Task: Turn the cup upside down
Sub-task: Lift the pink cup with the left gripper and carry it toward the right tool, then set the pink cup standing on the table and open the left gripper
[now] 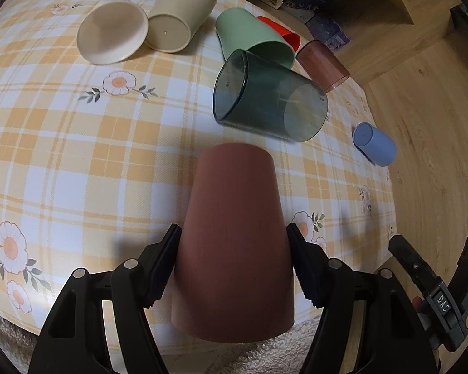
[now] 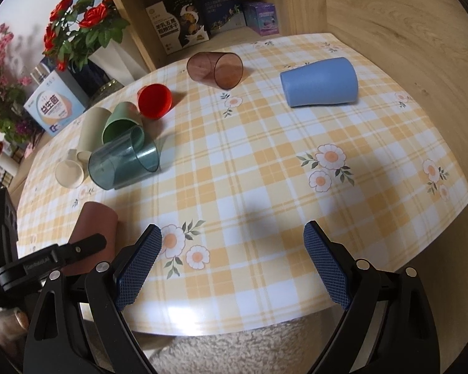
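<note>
My left gripper (image 1: 234,233) is shut on a brown cup (image 1: 234,243), its closed base pointing away from me over the table's near edge and its wide mouth toward the camera. The same brown cup (image 2: 93,230) shows at the lower left of the right wrist view, with the left gripper's finger across it. My right gripper (image 2: 232,233) is open and empty above the near edge of the checked tablecloth (image 2: 249,171).
Several cups lie on their sides: a dark teal clear one (image 1: 265,99), a green one (image 1: 252,40), a red one (image 2: 154,99), a clear brown one (image 2: 215,70), a blue one (image 2: 319,82) and two cream ones (image 1: 181,15). Boxes and flowers stand behind the table.
</note>
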{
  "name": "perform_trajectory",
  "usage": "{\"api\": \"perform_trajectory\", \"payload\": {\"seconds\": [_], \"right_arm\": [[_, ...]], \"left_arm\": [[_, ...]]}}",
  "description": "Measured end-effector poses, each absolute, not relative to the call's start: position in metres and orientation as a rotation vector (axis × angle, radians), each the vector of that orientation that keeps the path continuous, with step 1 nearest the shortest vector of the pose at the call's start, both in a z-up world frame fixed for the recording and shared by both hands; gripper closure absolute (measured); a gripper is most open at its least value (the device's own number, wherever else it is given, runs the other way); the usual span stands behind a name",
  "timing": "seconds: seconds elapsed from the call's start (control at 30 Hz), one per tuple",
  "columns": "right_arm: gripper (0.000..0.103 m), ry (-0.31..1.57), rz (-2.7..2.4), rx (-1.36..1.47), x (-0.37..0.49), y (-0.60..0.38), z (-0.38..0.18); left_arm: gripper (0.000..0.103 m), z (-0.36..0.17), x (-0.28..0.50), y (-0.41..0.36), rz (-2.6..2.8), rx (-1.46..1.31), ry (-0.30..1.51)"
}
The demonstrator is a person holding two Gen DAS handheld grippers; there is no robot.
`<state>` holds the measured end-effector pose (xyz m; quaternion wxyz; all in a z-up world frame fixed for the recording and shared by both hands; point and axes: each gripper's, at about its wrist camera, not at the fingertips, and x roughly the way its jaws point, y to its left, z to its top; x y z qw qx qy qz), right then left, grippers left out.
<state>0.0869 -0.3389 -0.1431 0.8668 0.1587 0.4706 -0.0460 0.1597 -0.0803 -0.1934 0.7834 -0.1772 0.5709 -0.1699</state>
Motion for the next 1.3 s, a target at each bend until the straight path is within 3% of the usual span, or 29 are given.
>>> {"api": "perform_trajectory", "payload": {"seconds": [0.73,1.03,1.3], "right_arm": [[0.014,1.067,0.017,0.318,0.106,-0.288,-0.123],[0.014,1.116,0.051,0.164,0.131,-0.234,-0.114],[0.014,1.164,0.134,0.197,0.152,-0.208,-0.121]], "left_arm": [[0.011,-0.148,0.163,-0.002,-0.258,-0.225,1.061],[0.007,-0.136,0.157,0.038,-0.129,-0.090,0.953],[0.006,-0.133,0.150,0.054,-0.058,-0.019,0.889]]}}
